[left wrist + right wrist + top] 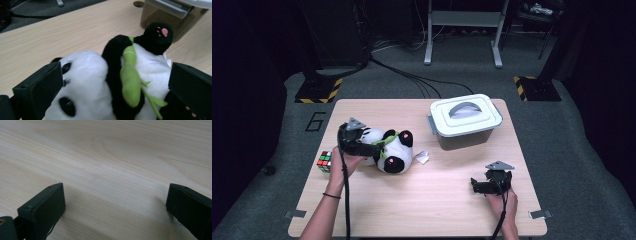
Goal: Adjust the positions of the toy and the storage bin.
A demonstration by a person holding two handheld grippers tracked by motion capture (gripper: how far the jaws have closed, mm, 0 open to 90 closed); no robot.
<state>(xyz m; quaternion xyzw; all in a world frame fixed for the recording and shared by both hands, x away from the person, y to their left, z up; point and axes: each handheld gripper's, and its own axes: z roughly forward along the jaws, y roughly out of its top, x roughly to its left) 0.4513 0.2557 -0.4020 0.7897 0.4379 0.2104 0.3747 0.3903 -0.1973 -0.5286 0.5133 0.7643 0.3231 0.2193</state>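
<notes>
I judge the step in hand to be the approach to a grasp on the panda plush toy [100, 82]: my left gripper [374, 148] has its jaws spread as wide as they go, one on each side of the toy, and as far as I can see neither pad presses into the fur. The toy lies on its side directly between them, its white head nearest the claw, the green bamboo sprig [130, 77] across its chest just beyond, a black paw with pink pads farther out. Next I would need to settle the jaws around the body and close on it. Beyond the toy sits the lidded grey storage box [466, 120]; behind my left hand, at the table edge, is a Rubik's cube [324, 160]. My right gripper [477, 186] rests well apart on the wooden table [112, 157], jaws wide and empty.
</notes>
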